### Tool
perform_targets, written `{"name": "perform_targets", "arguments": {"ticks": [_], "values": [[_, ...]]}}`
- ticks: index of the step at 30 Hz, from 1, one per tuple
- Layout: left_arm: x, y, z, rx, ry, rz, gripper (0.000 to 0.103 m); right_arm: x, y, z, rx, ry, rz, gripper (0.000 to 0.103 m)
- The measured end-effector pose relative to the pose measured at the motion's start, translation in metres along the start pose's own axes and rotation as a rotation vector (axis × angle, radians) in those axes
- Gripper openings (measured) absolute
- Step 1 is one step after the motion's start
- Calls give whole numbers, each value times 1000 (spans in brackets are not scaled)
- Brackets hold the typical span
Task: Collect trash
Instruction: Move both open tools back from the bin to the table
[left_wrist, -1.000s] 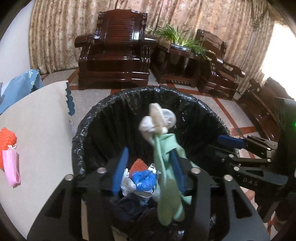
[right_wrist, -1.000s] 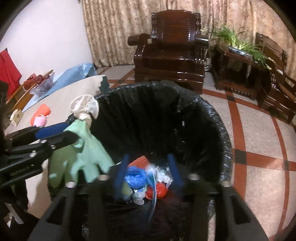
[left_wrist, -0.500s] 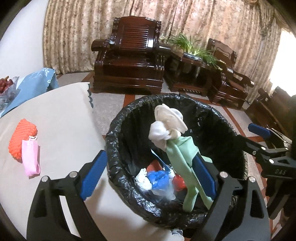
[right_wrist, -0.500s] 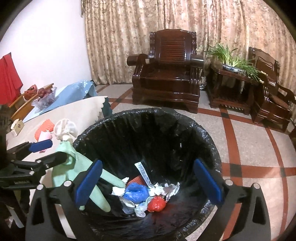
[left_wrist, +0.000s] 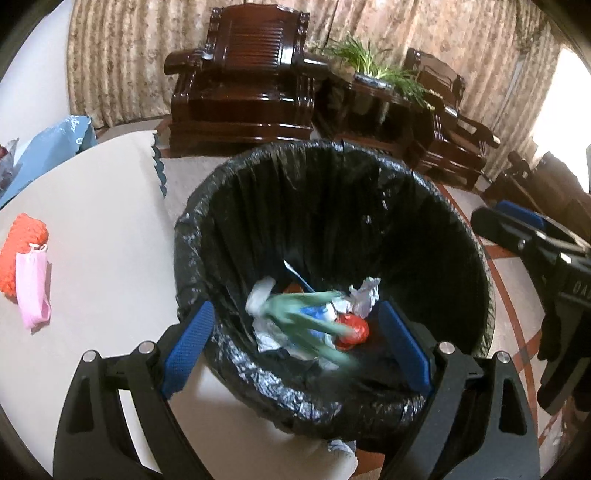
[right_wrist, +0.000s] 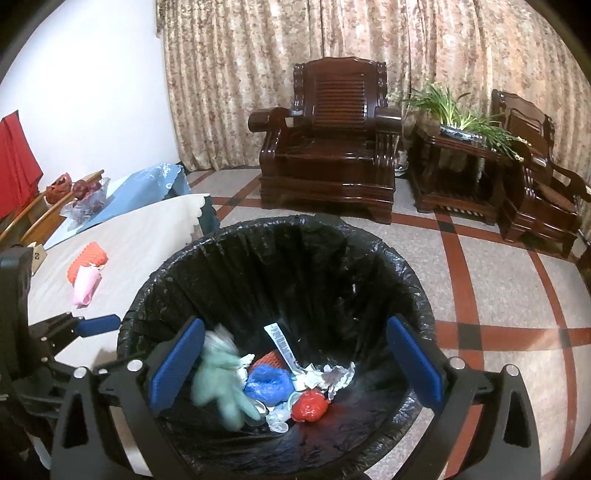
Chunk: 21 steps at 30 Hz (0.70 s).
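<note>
A: Status of the 2 tongs?

B: The left gripper (left_wrist: 295, 350) stands wide apart with nothing pressed between its pads. The right gripper (right_wrist: 295, 365) is likewise spread and empty. Both hang over the black-lined bin (right_wrist: 406, 280).

A: Location of the trash?

B: The green glove (left_wrist: 306, 321), blurred, sits inside the bin on the pile beside the red wad (right_wrist: 309, 405). 2 items remain on the table (left_wrist: 103, 229) at 9 o'clock of the bin: the orange foam net (left_wrist: 22, 236) and the pink mask (left_wrist: 32, 288), touching.

A: Risks?

B: Probably snagging the liner rim on withdrawal, or pinching the net and mask together and dropping 1.
</note>
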<state>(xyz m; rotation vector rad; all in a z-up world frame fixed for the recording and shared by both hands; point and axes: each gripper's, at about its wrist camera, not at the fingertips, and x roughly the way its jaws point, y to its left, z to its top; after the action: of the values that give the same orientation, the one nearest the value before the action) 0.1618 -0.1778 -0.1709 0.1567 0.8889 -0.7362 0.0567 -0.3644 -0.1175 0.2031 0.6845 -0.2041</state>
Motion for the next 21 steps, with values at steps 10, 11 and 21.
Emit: {"name": "perform_targets", "arguments": {"ticks": [10,11,21], "values": [[-17,10,3,-25,-51,22,88,1,11,6,-15,-9,19,97],[-20,12,3,-29,-59,26,88,0,13,7,-17,-12,23,97],[-77,59,1,-89,-176,124,88,8,64,22,-80,-29,95,97]]}}
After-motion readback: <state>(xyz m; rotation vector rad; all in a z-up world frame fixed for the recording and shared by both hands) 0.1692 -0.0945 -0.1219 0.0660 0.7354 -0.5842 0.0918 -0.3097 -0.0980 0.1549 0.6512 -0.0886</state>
